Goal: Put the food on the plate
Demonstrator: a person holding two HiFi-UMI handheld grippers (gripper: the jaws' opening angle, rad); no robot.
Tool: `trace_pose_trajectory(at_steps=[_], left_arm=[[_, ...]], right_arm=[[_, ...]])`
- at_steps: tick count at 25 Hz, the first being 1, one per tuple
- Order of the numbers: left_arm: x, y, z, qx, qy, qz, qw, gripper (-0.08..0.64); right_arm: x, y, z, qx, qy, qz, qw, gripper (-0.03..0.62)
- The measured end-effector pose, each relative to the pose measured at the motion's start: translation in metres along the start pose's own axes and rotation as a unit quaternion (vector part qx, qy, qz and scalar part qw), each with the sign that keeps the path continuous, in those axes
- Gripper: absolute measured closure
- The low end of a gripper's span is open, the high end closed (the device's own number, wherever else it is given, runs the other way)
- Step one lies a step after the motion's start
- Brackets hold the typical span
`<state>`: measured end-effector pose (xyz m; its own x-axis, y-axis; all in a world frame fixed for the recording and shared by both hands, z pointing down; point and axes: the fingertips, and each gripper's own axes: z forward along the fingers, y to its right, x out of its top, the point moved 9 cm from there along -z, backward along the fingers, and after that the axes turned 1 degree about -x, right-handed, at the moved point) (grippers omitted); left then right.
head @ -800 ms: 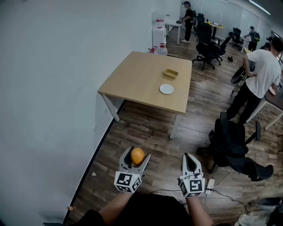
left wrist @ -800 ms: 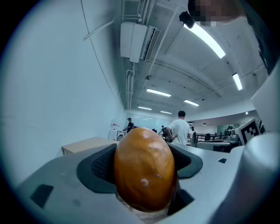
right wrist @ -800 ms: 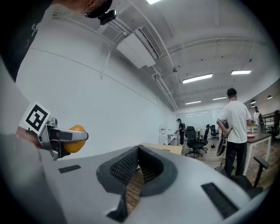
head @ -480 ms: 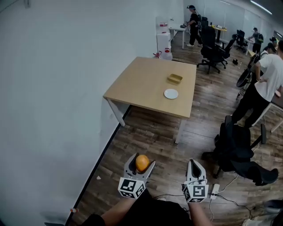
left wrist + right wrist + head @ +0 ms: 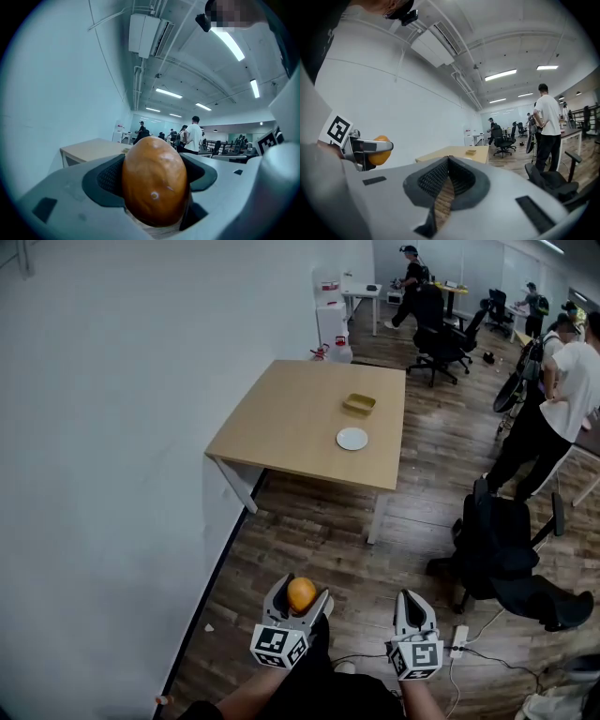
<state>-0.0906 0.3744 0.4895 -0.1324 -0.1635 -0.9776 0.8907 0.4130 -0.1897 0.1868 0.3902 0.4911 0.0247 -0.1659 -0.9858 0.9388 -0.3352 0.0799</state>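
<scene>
We're holding the food (image 5: 154, 180) in the left gripper (image 5: 299, 589), with the jaws clamped wide on its sides and the pads cupping its middle. It's looking smooth, rounded and light, so probably slippery and easy to dent. We're judging that a mid-body grip with gentle pressure suits it. The left gripper is sitting low, close to the body, pointing forward over the floor (image 5: 309, 521). The right gripper (image 5: 410, 600) is riding alongside, jaws together and empty. The plate (image 5: 352, 438) is lying far ahead on the desk (image 5: 281, 418), well apart from us, near a yellow tray (image 5: 359, 404).
</scene>
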Motion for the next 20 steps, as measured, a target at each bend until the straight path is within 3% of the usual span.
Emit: trace_pose_trajectory(at_steps=[11, 20], left_arm=[[0.004, -0.037, 0.102, -0.055, -0.017, -0.017, 0.9982, 0.223], [0.025, -0.091, 0.187, -0.089, -0.028, -0.031, 0.9952, 0.223]], right_arm=[[0.022, 0.031, 0.078, -0.035, -0.018, -0.008, 0.999, 0.532], [0.056, 0.024, 0.173, -0.033, -0.035, -0.033, 0.998, 0.532]])
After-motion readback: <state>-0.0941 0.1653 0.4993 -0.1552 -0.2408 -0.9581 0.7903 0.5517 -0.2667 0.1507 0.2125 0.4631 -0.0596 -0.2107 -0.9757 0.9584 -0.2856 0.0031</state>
